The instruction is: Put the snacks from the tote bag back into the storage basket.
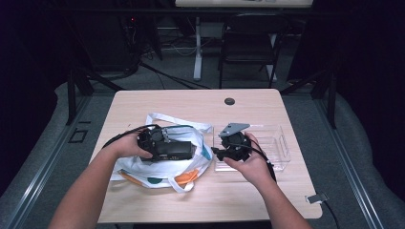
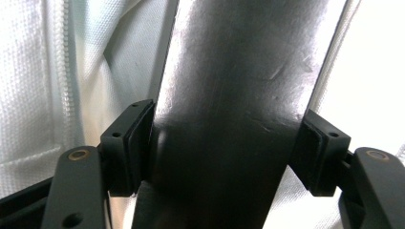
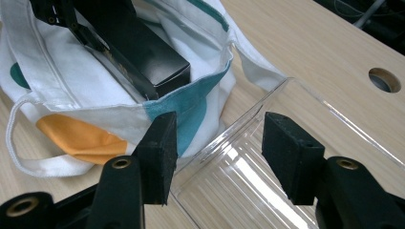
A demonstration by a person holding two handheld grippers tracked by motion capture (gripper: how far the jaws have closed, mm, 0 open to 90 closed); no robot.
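A white tote bag point(image 1: 160, 169) with teal and orange patches lies on the wooden table point(image 1: 191, 102), left of centre. My left gripper point(image 1: 168, 143) reaches into its mouth and is shut on a glossy black box point(image 1: 181, 151). In the left gripper view both pads point(image 2: 131, 143) press the box point(image 2: 229, 95) from either side, with white bag cloth point(image 2: 62, 71) behind. My right gripper point(image 1: 217, 151) is open and holds nothing. It hovers over the near corner of a clear plastic tray point(image 3: 296, 109), its jaws pointing toward the bag point(image 3: 95, 114) and the box point(image 3: 143, 52).
The clear tray point(image 1: 274, 143) sits right of the bag. A round cable hole point(image 1: 229, 101) is at the table's far edge. A black chair point(image 1: 250, 43) stands behind the table. A cable end point(image 1: 317, 198) lies at the near right corner.
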